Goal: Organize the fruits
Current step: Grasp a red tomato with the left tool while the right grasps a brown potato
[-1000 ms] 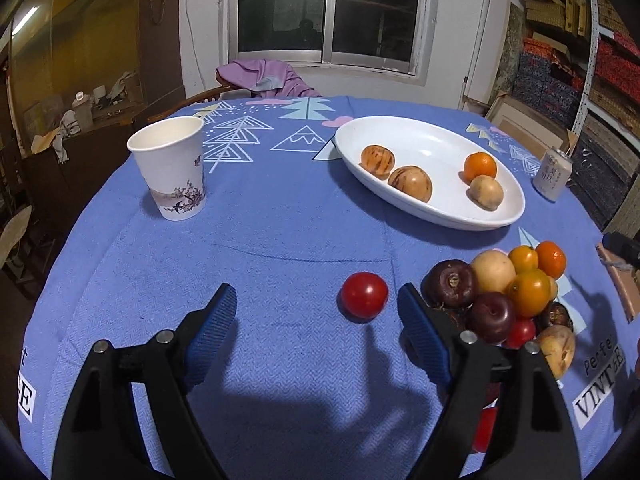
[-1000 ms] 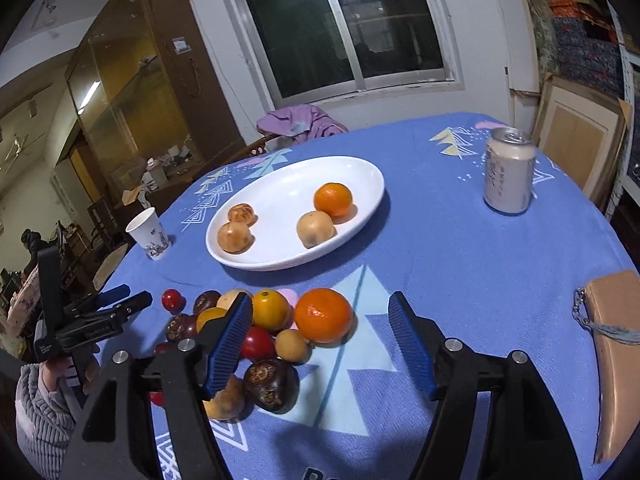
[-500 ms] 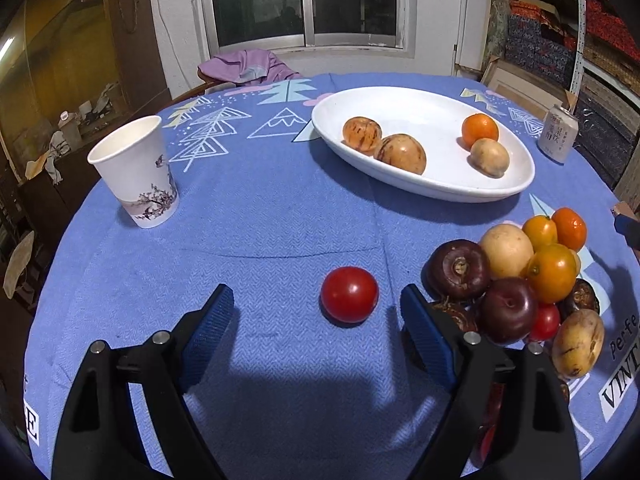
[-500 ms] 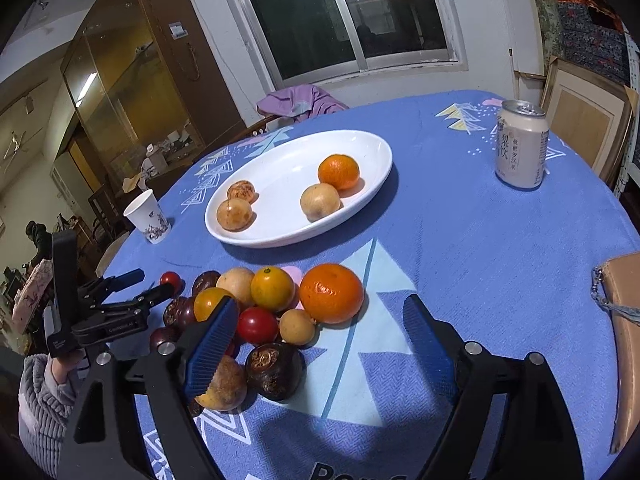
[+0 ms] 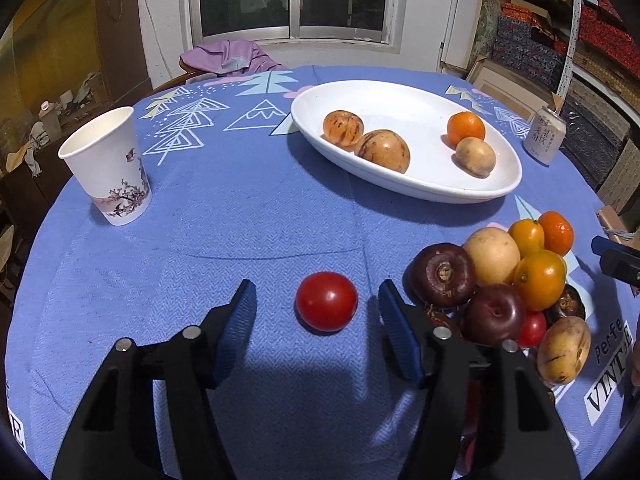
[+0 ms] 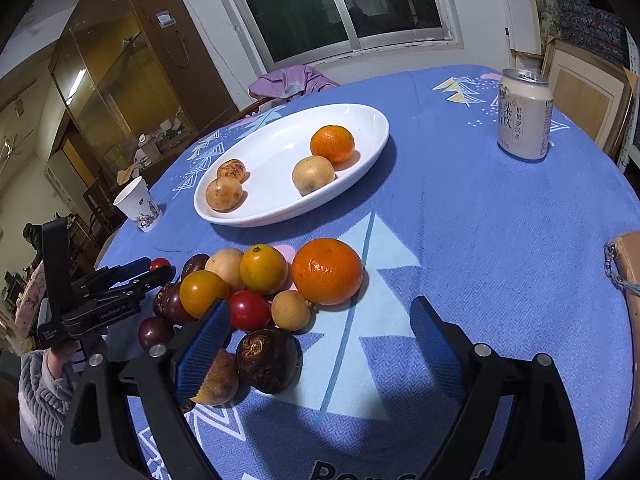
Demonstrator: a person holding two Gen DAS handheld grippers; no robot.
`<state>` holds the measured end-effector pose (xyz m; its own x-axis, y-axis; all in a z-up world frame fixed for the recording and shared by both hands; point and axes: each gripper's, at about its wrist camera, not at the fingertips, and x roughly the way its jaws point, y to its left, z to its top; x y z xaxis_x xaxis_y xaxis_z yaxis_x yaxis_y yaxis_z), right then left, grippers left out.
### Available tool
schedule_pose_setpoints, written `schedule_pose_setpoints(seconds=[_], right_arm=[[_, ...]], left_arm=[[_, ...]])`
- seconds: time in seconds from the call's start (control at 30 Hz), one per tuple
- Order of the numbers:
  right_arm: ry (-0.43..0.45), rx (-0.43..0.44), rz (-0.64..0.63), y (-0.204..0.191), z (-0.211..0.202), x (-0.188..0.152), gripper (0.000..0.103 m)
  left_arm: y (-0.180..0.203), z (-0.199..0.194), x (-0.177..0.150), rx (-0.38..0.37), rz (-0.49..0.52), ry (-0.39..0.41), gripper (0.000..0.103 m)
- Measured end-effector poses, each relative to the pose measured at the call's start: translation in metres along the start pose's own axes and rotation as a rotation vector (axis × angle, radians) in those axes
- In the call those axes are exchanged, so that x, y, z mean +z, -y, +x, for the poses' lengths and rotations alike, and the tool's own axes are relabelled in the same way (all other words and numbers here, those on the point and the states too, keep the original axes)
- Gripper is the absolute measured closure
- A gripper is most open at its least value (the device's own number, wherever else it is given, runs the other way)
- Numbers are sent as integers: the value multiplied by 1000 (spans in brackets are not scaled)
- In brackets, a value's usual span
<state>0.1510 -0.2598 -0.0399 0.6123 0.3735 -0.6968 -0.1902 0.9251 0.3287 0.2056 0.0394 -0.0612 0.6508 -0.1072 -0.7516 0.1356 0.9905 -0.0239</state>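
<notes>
Left gripper [image 5: 318, 312]: your jaws have just been closing around the cherry tomato [image 5: 326, 301]; a gap shows on both sides, so the pads do not touch it.
Cherry tomato: sits alone on the blue tablecloth [image 5: 224, 220], just beside the fruit pile [image 5: 500, 280].
Right gripper [image 6: 316, 336]: your jaws have just been opening and stand wide, holding nothing; they hover over the near edge of the pile, the left pad [image 6: 202, 350] above a brown fruit.
Large orange [image 6: 327, 271]: at the pile's right edge.
White oval plate [image 6: 360, 120]: beyond the pile, holding four fruits.
Paper cup [image 5: 108, 166]: upright, far left.
Drink can [image 6: 523, 114]: upright, far right.
</notes>
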Motion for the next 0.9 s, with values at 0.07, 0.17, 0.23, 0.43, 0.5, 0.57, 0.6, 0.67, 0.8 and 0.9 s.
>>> schedule_pose_setpoints(seconds=[0.07, 0.17, 0.23, 0.43, 0.5, 0.57, 0.6, 0.67, 0.8, 0.9], right_arm=[[-4, 0, 2, 0, 1, -1, 11], [-15, 5, 11, 1, 3, -1, 11], [-21, 10, 16, 1, 4, -2, 11], [-24, 12, 17, 1, 4, -3, 11], [-24, 13, 14, 1, 4, -3, 11], [-24, 14, 10, 0, 4, -3, 11], [-25, 14, 7, -1, 5, -3, 11], [-25, 15, 3, -2, 4, -3, 11], [-16, 23, -6, -3, 1, -3, 11], [-7, 45, -31, -7, -3, -3, 11]], left_arm=[[2, 3, 1, -13, 8, -12, 51], [3, 4, 1, -20, 9, -16, 52], [4, 5, 1, -24, 8, -17, 52], [2, 11, 2, -49, 0, -42, 64], [1, 11, 2, -52, -6, -41, 65], [0, 11, 2, -52, -9, -40, 66], [-1, 11, 1, -54, -11, -40, 69], [-3, 10, 1, -56, -22, -37, 72], [-6, 6, 0, -55, -37, -24, 72], [-8, -4, -2, -29, -28, 2, 72]])
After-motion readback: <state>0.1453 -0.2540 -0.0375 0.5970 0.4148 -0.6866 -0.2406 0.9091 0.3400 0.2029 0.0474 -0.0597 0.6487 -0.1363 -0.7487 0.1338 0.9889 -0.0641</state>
